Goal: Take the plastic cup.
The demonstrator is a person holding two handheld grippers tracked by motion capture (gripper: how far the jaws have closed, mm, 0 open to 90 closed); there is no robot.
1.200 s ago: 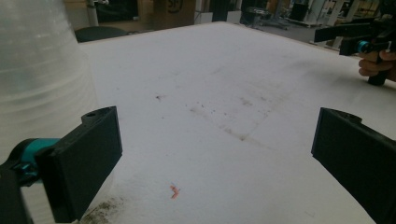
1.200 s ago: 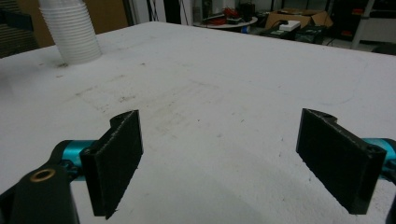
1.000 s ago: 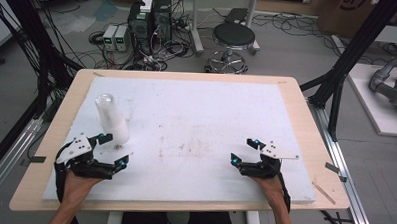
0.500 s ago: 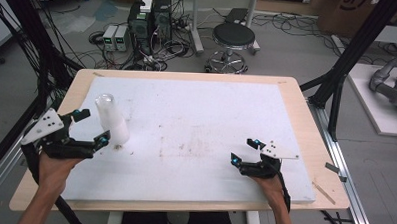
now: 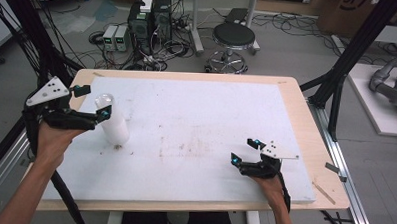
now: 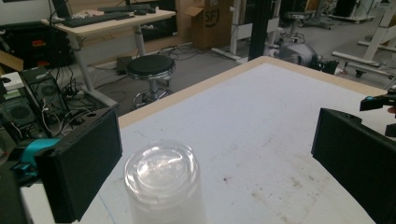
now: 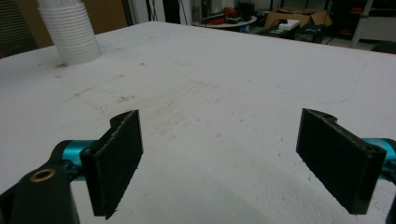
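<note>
One stained white board (image 5: 195,142) tops the wooden table (image 5: 306,116), stool (image 5: 233,37) beyond.

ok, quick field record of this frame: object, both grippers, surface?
object: stack of white plastic cups, upside down, upright on the board
left gripper: open, jaws either side of the stack's top, not closed on it
right gripper: open, holding nothing, low over the board's near right
surface: white foam board on a wooden table

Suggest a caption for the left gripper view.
Open left gripper poised around an upside-down stack of white plastic cups on a white table.
</note>
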